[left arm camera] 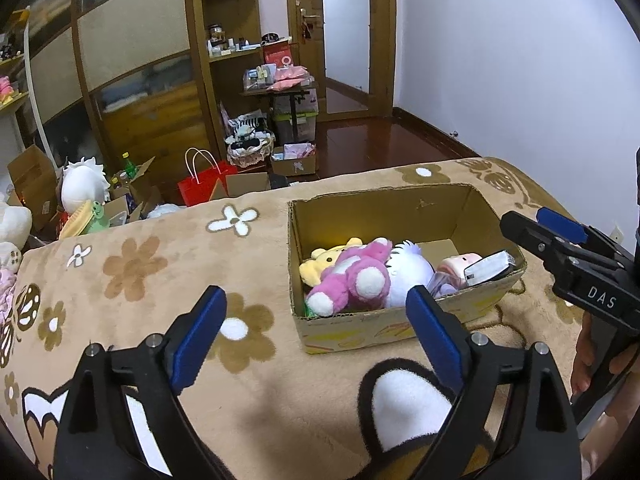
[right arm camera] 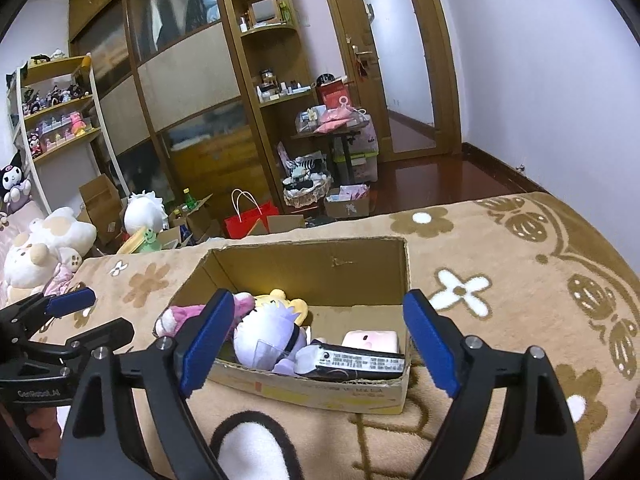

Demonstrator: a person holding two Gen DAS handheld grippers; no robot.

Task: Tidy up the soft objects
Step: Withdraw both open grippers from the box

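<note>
The soft toys lie packed together in the open cardboard box (left arm camera: pixel 352 332) on the bed: a pink plush bear (left arm camera: pixel 352 276) sprawls at the box's left end over a yellow plush (left arm camera: pixel 320 260), a white and lavender plush (right arm camera: pixel 268 340) lies beside them in the middle, and a small pink soft block (right arm camera: pixel 372 340) sits at the right end with a dark flat packet (right arm camera: pixel 360 362) leaning against the near wall in front of it. The box rests on a tan flower-patterned blanket (left arm camera: pixel 160 280). My left gripper (left arm camera: pixel 316 336) hangs just short of the box's near left corner, its jaws spread wide with nothing between them; the pink bear sits ahead of the gap, closer to my right-hand blue pad. My right gripper (right arm camera: pixel 320 340) hovers over the near edge of the box, jaws likewise wide apart and empty, with the white plush and the packet lying straight ahead between the two pads, none of them touched. Beyond the bed, a red paper bag (right arm camera: pixel 250 220) stands on the floor among open cartons.
</note>
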